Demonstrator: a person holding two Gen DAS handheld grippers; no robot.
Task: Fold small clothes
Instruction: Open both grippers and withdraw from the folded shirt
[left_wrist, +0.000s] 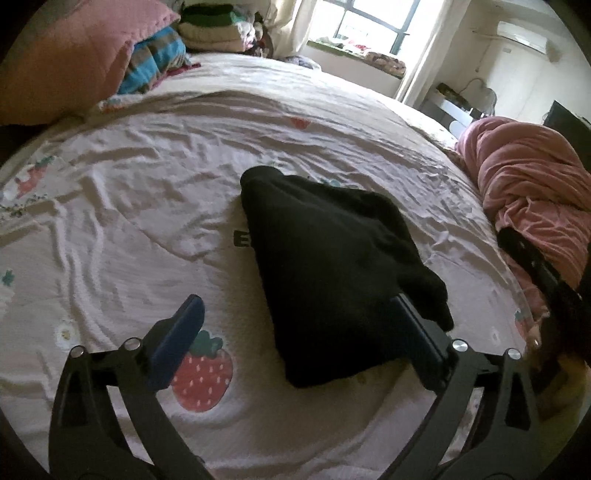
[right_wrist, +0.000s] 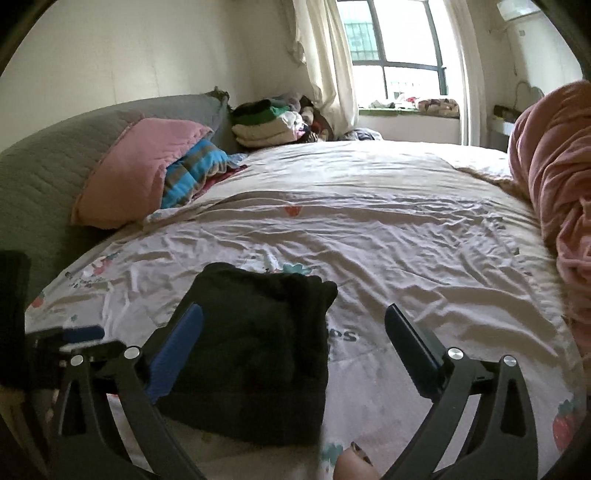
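2 grippers: both are standing with jaws spread wide and nothing pinched between the pads.
Left gripper (left_wrist: 291, 343): it is hovering over the bedsheet (left_wrist: 147, 206), released; its right finger (left_wrist: 417, 343) is overlapping the near edge of the black garment (left_wrist: 332, 266), though whether it is touching the cloth I cannot tell, while its left finger (left_wrist: 177, 347) is sitting clear over a strawberry print (left_wrist: 203, 376).
Right gripper (right_wrist: 295, 350): it is hanging released above the bed; its left finger (right_wrist: 173, 354) is overlapping the garment's left edge, and its right finger (right_wrist: 413, 350) is well apart from the cloth, over bare sheet.
Black garment (right_wrist: 255, 354): it is lying folded in a compact bundle on the bedsheet (right_wrist: 406, 240), partly between each gripper's fingers and reaching beyond the fingertips.
Pink pillow (right_wrist: 140, 170): it is leaning far beyond the fingertips, to the left.
Clothes pile (right_wrist: 273, 122): it is sitting far ahead of the fingers, near the window (right_wrist: 395, 48).
Pink blanket (left_wrist: 532, 192): it is bunching up to the right of the fingers.
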